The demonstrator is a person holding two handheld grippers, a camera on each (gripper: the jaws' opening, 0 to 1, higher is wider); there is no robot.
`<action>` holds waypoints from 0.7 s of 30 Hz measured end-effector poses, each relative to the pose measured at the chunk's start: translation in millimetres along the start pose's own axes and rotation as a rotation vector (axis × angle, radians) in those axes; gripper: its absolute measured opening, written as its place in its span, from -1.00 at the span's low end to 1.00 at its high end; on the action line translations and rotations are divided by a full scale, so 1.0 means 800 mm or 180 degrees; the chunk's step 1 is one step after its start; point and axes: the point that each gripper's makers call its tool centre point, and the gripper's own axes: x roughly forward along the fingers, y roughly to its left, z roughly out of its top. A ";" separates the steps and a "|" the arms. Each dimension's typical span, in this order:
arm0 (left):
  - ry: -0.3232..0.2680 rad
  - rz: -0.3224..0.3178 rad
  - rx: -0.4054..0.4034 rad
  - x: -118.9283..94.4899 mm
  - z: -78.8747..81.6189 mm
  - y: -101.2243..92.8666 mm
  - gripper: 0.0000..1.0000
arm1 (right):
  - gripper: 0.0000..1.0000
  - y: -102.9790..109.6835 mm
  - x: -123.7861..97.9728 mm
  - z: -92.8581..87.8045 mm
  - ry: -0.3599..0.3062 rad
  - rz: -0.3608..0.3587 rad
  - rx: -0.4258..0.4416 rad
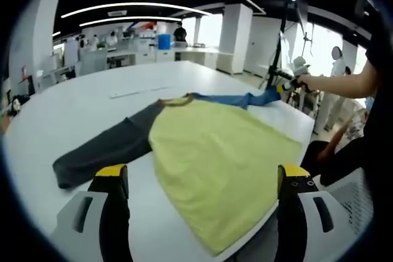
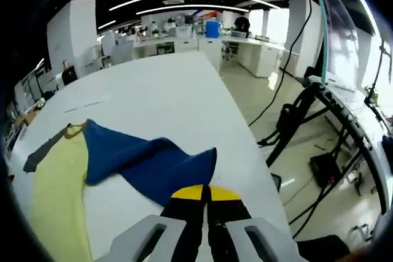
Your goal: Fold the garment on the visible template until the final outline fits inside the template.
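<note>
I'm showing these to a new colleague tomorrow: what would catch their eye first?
The yellow shirt body spread across the white table, with a grey sleeve out to one side. Then the blue sleeve, whose end is pinched in the shut right hand-held gripper, while the left hand-held gripper hovers open over the shirt.

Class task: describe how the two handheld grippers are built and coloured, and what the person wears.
Each gripper, left and right, has two black jaws tipped with yellow pads, set in pale grey housings. The person's sleeve is dark.
</note>
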 end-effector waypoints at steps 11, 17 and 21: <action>0.0027 0.0048 0.0012 -0.003 -0.006 0.002 0.98 | -1.00 -0.032 -0.007 -0.009 0.0180 -0.0218 -0.0117; 0.0036 0.0059 0.0018 -0.005 -0.006 0.005 0.98 | -1.00 -0.044 -0.008 -0.011 0.0281 -0.0303 -0.0255; -0.0176 -0.0046 -0.0078 -0.006 0.008 -0.001 0.98 | -1.00 -0.039 0.002 -0.009 0.0232 -0.0250 -0.0105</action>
